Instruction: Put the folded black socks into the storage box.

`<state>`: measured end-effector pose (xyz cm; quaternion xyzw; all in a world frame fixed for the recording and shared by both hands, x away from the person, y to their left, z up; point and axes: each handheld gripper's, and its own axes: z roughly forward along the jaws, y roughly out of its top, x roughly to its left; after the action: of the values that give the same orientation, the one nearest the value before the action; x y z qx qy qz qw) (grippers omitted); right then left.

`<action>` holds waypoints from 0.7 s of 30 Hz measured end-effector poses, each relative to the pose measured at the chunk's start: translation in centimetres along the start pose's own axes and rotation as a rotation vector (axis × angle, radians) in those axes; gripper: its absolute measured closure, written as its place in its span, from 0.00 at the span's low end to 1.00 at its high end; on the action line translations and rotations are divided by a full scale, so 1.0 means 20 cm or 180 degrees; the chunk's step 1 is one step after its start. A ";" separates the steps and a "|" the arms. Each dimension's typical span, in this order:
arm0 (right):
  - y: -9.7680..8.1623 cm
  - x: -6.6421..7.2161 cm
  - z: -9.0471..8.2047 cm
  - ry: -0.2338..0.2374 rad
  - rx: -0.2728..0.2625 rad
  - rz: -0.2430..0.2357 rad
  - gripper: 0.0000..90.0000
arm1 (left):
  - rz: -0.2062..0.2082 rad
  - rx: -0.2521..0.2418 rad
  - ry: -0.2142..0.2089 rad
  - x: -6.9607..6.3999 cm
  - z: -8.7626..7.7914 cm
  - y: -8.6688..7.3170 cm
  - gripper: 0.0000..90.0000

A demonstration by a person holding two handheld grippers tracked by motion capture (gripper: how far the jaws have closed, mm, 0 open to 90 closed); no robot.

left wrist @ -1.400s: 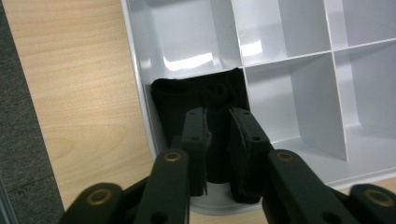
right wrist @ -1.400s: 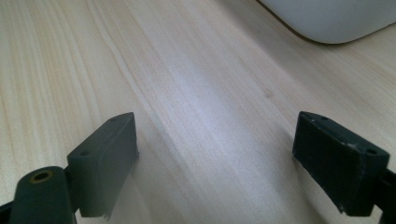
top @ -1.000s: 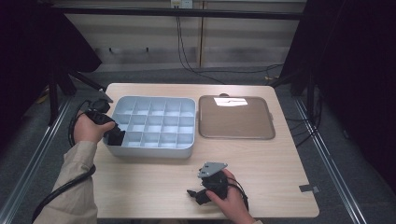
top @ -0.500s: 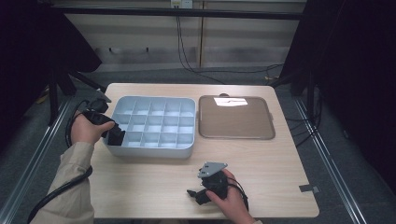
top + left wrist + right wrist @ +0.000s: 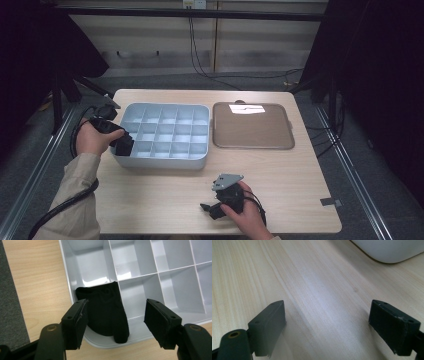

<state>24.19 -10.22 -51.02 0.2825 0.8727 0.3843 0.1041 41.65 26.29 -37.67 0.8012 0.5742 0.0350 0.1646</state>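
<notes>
Two claws gape: left claw (image 5: pixel 116 323) just opening around a soft black sock (image 5: pixel 106 311) in the gridded plastic organizer (image 5: pixel 130 272), right claw (image 5: pixel 327 327) over woodgrain.

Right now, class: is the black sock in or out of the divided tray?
In: the black sock lies bunched in the divided tray's corner compartment, spilling over the rim.

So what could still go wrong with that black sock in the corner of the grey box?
The black sock droops over the compartment tray rim at its corner, so it might slide out. The left hand-held gripper, whose jaws have just been opening, has one pad beside the fabric; pulling away could snag it and drag it along.
</notes>
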 end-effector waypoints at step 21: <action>0.00 0.00 0.00 0.0002 0.0003 -0.0002 0.15 | 0.0137 -0.0060 -0.0128 -0.04 -0.02 -0.05 0.34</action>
<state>24.20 -10.22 -51.02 0.2822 0.8730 0.3840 0.1038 40.37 25.94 -37.59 0.8124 0.5530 0.0279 0.1829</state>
